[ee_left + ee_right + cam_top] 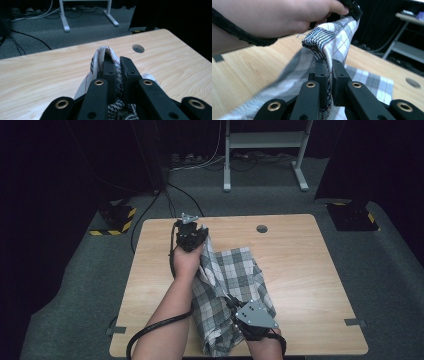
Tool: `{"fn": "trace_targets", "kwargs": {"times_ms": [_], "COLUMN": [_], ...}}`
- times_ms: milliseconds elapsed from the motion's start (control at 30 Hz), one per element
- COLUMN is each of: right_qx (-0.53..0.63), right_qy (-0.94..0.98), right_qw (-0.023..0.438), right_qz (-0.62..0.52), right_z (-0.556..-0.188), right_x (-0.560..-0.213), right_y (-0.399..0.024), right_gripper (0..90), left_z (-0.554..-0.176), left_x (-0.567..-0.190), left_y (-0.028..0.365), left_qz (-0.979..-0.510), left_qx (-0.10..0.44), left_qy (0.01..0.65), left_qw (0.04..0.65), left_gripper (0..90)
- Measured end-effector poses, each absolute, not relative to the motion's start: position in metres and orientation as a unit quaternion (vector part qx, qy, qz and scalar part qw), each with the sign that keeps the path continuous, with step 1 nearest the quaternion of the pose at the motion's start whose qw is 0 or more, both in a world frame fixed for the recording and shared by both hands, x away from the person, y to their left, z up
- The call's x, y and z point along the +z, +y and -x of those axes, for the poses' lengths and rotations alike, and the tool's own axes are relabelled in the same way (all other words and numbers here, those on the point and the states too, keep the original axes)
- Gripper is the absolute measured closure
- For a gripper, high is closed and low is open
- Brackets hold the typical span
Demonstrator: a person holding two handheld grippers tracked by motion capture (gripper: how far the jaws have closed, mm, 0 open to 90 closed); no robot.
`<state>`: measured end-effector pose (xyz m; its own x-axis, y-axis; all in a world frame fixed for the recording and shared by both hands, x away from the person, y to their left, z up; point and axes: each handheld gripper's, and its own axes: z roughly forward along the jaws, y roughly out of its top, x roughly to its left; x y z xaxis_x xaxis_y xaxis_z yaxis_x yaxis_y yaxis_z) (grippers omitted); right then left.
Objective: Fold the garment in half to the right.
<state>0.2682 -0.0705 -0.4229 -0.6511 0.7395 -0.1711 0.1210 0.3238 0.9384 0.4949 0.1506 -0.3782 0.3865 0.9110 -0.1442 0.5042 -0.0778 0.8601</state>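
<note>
A grey-and-white checked cloth [227,285] lies partly on the wooden table [300,270] and is held up along one edge between both grippers. My left gripper [192,239] is at the far middle-left of the table, shut on a fold of the cloth [106,53] that bulges out past the jaw tips of the left gripper [117,63]. My right gripper [239,312] is near the front edge, shut on the cloth's hem [329,47], pinched at the right gripper [329,65]. The person's left hand [287,17] holds the other gripper beyond it.
A round cable hole [261,228] sits near the table's far edge. A white metal frame [262,150] and cables lie on the grey floor behind. Yellow-black marked bases [116,217] stand at the far left and right. Bare wood spreads to the right.
</note>
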Motion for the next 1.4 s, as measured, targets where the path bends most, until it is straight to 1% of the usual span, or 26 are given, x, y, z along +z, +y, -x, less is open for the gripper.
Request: {"fn": "trace_targets", "kwargs": {"times_ms": [233,333,500,633,733,833,933,1000,1100,1233,1400], "right_qx": [0.536,0.546,0.56,0.572,0.576,0.57,0.554,0.538,0.518,0.496,0.469], "right_qy": [0.751,0.75,0.748,0.741,0.732,0.727,0.728,0.73,0.73,0.731,0.736], "right_qw": [0.304,0.304,0.304,0.303,0.31,0.314,0.323,0.334,0.351,0.367,0.39], "right_qz": [-0.238,-0.216,-0.185,-0.178,-0.19,-0.216,-0.243,-0.257,-0.276,-0.291,-0.294], "right_z": [-0.263,-0.258,-0.251,-0.25,-0.254,-0.26,-0.265,-0.266,-0.268,-0.268,-0.267], "right_x": [-0.388,-0.375,-0.361,-0.354,-0.353,-0.361,-0.377,-0.39,-0.406,-0.421,-0.434], "right_y": [-0.032,-0.012,0.023,0.03,0.013,-0.011,-0.035,-0.05,-0.066,-0.082,-0.09], "right_gripper": [84.5,84.5,84.6,84.5,84.6,84.6,84.6,84.6,84.5,84.6,84.6], "left_z": [-0.481,-0.475,-0.47,-0.473,-0.484,-0.494,-0.501,-0.502,-0.505,-0.507,-0.511], "left_x": [-0.337,-0.312,-0.275,-0.264,-0.274,-0.292,-0.311,-0.325,-0.34,-0.356,-0.376], "left_y": [0.203,0.215,0.222,0.213,0.192,0.169,0.15,0.135,0.117,0.099,0.083], "left_qz": [-0.686,-0.69,-0.703,-0.71,-0.717,-0.72,-0.713,-0.704,-0.696,-0.689,-0.69], "left_qx": [0.251,0.275,0.299,0.294,0.277,0.26,0.251,0.26,0.258,0.259,0.25], "left_qy": [0.505,0.492,0.462,0.442,0.438,0.443,0.454,0.46,0.467,0.476,0.487], "left_qw": [0.46,0.455,0.451,0.463,0.466,0.467,0.471,0.474,0.481,0.481,0.473], "left_gripper": [84.6,84.8,85.0,85.0,84.9,84.9,84.8,84.9,84.9,84.9,84.6]}}
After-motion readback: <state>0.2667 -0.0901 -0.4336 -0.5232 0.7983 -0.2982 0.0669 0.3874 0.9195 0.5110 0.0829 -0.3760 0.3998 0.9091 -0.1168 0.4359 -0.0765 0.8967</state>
